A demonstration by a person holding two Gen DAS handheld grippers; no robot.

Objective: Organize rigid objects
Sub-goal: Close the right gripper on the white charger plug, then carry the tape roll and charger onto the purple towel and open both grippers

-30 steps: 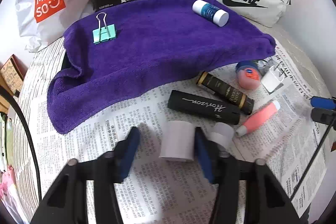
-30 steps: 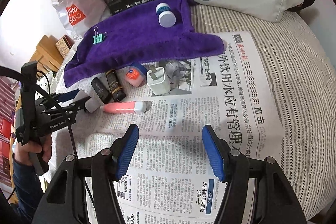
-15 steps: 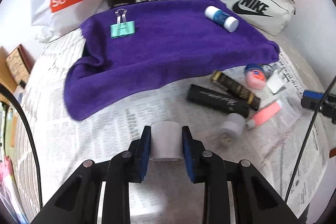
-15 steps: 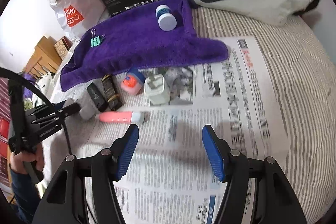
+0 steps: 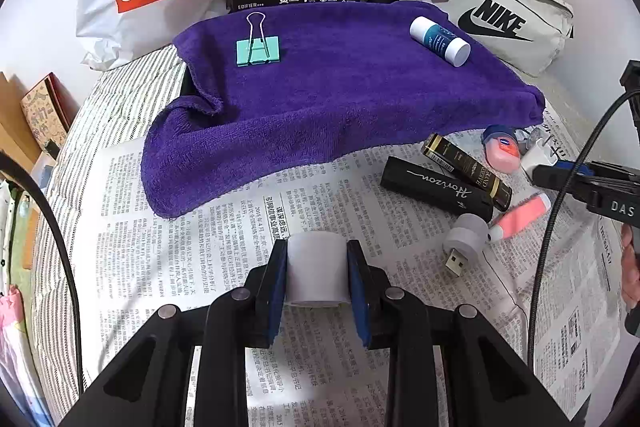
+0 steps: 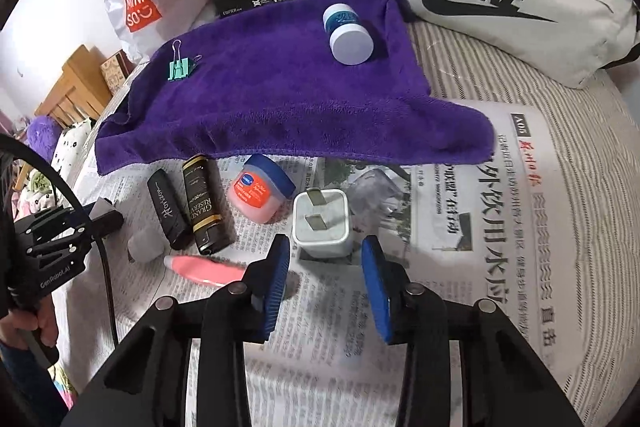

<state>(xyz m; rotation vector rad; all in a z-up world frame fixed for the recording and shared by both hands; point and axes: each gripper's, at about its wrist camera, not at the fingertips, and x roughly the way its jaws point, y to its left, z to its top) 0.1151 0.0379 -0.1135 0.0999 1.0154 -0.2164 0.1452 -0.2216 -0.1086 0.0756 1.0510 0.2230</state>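
Since a second ago, our left gripper has closed on the white roll, which stood loose between its open jaws, and now holds it pinched between the blue pads over the newspaper. Our right gripper has come in toward the white plug; its jaws have just been closing, but they stand partly open with nothing between them, the plug just beyond the tips.

We judge the job early. Two things lie on the purple towel, which looks like the place for sorted items: one green clip and one blue-and-white bottle, well apart. The roll is in hand, not yet placed.

On the newspaper in front of the towel we count six loose things:
- one black tube marked Horizon
- one black-and-gold tube beside it
- one pink jar with a blue lid
- one pink tube
- one grey USB adapter
- the one plug

A bit of clear wrapping lies beside the plug; what it is we cannot tell.

That makes nine rigid things: two placed, one held, six waiting.
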